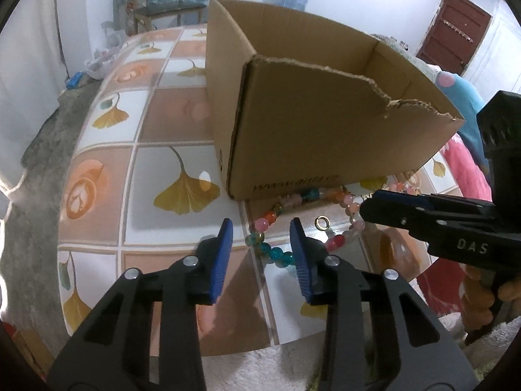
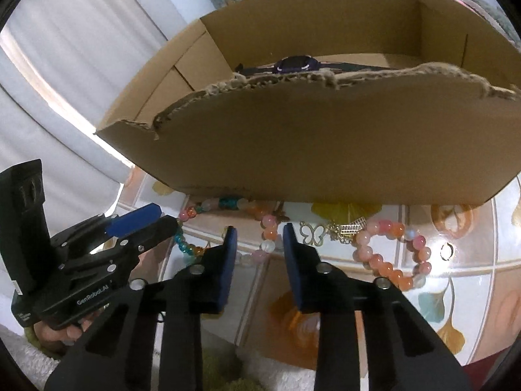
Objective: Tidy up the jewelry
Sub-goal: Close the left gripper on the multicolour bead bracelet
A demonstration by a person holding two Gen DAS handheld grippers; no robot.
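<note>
- Cardboard makes up the open box (image 1: pixel 325 123), which stands on the table (image 1: pixel 162 123) with its torn front rim toward both cameras; a dark watch (image 2: pixel 293 64) lies inside it on the floor of the box.
- Just in front of the box, on the table's leaf-patterned cover, lies the jewelry: a multicoloured bead bracelet (image 1: pixel 270 224) of blue, green, pink and orange beads, a pink-and-orange bead bracelet (image 2: pixel 390 257) to the right of it, a small gold ring (image 1: pixel 322 222), and a gold butterfly charm (image 2: pixel 311 233) beside a small gold ornament.
- The left gripper (image 1: pixel 262 233) hangs tilted down over the multicoloured bracelet. Its jaws stand partly apart, with a clear gap between the blue pads; the blue-green beads show in that gap, but nothing is pinched and I cannot tell whether a pad touches them.
- The right gripper (image 2: pixel 259 238) points down at the table between the two bracelets. Its jaws are also partly apart and empty; pale pink beads of a bracelet show in the gap beyond the tips.
- A hand (image 2: pixel 62 335) grips the left gripper's handle.
</note>
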